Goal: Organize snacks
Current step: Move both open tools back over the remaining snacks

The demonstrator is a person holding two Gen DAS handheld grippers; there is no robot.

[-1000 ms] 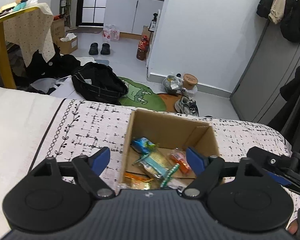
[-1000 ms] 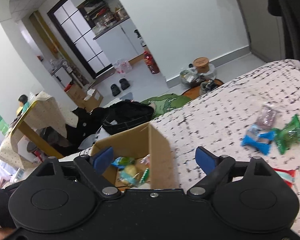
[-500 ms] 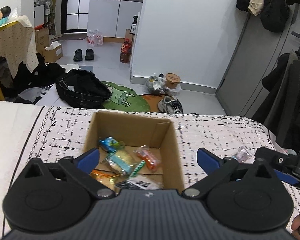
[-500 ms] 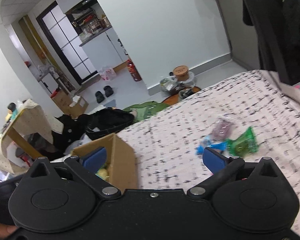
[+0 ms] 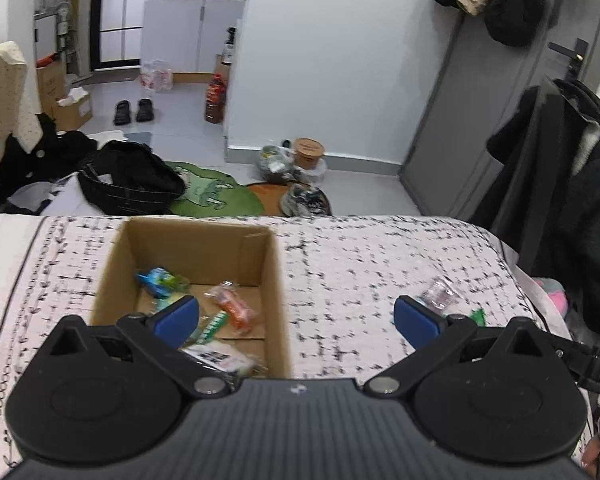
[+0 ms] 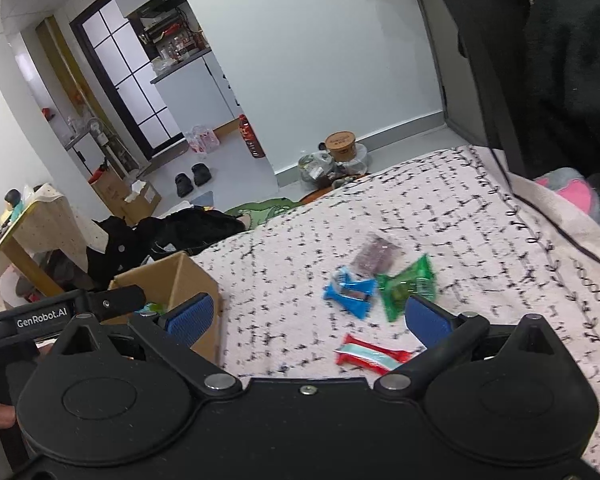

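Observation:
An open cardboard box (image 5: 274,280) stands on the patterned cloth and holds several wrapped snacks, among them an orange one (image 5: 234,308) and a blue one (image 5: 158,280). My left gripper (image 5: 296,318) is open and empty, above the box's right wall. In the right wrist view the box (image 6: 188,276) is at the left. Loose snacks lie on the cloth: a blue one (image 6: 350,292), a green one (image 6: 406,286), a purple one (image 6: 374,256) and a red-and-white one (image 6: 370,354). My right gripper (image 6: 306,318) is open and empty, just in front of them.
The cloth-covered surface (image 5: 380,264) ends at a far edge, with floor clutter beyond: a black bag (image 5: 132,180), a green mat (image 5: 216,196), shoes. Dark coats (image 5: 560,184) hang at the right. The left gripper's body (image 6: 60,312) shows beside the box.
Both grippers have swung to the right. The box has slid left in both views and the loose snacks have come in front of the right gripper. Both stay open.

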